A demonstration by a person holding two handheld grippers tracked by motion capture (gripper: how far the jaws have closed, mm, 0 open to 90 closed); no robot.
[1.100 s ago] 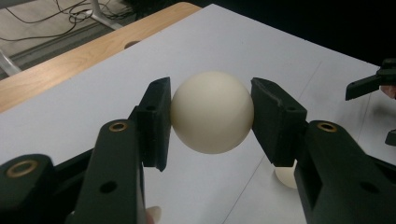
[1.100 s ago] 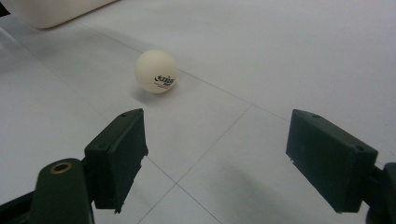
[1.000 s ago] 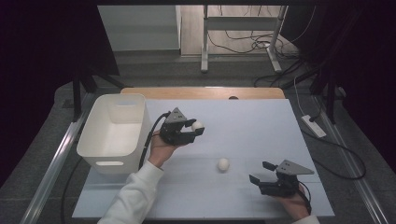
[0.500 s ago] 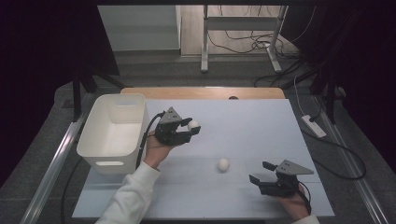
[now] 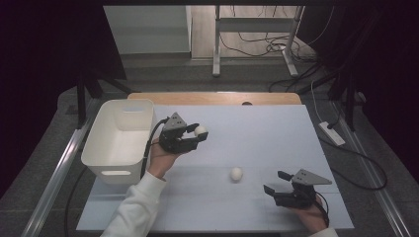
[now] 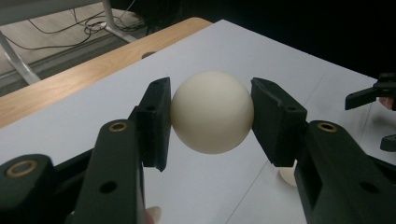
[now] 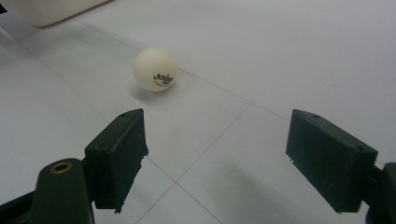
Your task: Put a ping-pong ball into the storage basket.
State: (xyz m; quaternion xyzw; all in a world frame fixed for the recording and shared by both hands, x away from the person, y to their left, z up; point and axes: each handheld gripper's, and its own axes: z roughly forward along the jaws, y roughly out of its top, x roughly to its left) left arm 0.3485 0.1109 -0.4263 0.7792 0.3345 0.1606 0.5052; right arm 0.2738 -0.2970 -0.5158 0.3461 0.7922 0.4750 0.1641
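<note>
Ball one (image 6: 212, 112) sits clamped in the left gripper (image 5: 196, 136) near the bin (image 5: 118, 140), not yet dropped; the second ball (image 5: 236, 173) waits before the released right gripper (image 5: 275, 182).

The second ball (image 6: 288, 176) is mostly hidden behind the right-hand finger in the left gripper view. The white bin (image 7: 46, 11) is cut off by the top edge in the right gripper view. The print on the ball (image 7: 155, 69) is too small to read.

Left tongs (image 5: 196, 136) with ball (image 5: 200, 130) nearer bin (image 5: 118, 138)
</note>
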